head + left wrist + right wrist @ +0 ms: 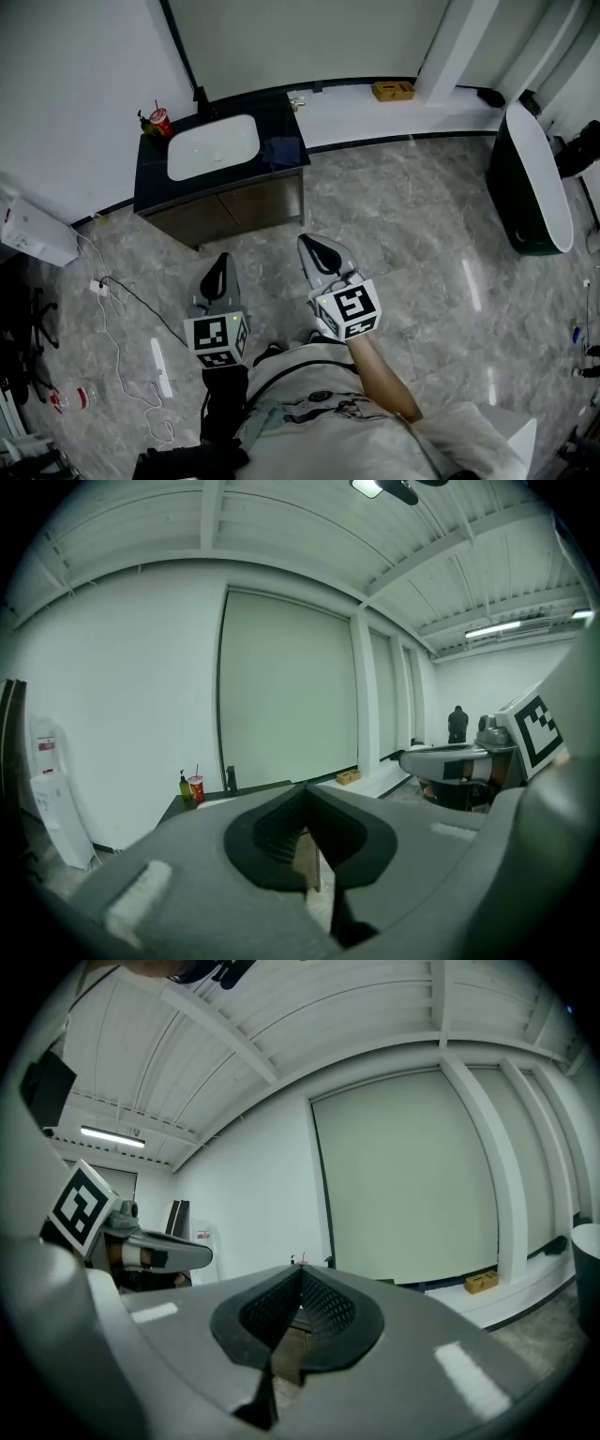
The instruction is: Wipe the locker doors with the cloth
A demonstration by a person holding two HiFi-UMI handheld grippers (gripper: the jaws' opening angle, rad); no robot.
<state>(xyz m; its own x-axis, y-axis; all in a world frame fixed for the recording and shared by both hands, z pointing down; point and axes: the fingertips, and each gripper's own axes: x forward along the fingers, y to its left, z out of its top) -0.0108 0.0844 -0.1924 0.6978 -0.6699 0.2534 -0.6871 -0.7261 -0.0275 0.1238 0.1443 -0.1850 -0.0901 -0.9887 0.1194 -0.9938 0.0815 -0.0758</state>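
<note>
No cloth and no locker doors show in any view. My left gripper (220, 263) and right gripper (315, 246) are held side by side over the grey marble floor, both pointing toward a low cabinet (246, 204) with wooden doors. In the left gripper view the left gripper (305, 794) has its dark pads meeting at the tip, shut, with nothing between them. The right gripper (302, 1275) is likewise shut and empty in its own view. A person's bare right forearm (384, 370) holds the right gripper.
The cabinet's black top carries a white sink (214, 145) and a red cup (161, 122). A cardboard box (393, 90) sits on the white ledge behind. At the right stands a dark tub with a white rim (536, 183). Cables (122, 323) and a bottle (73, 398) lie on the floor at the left.
</note>
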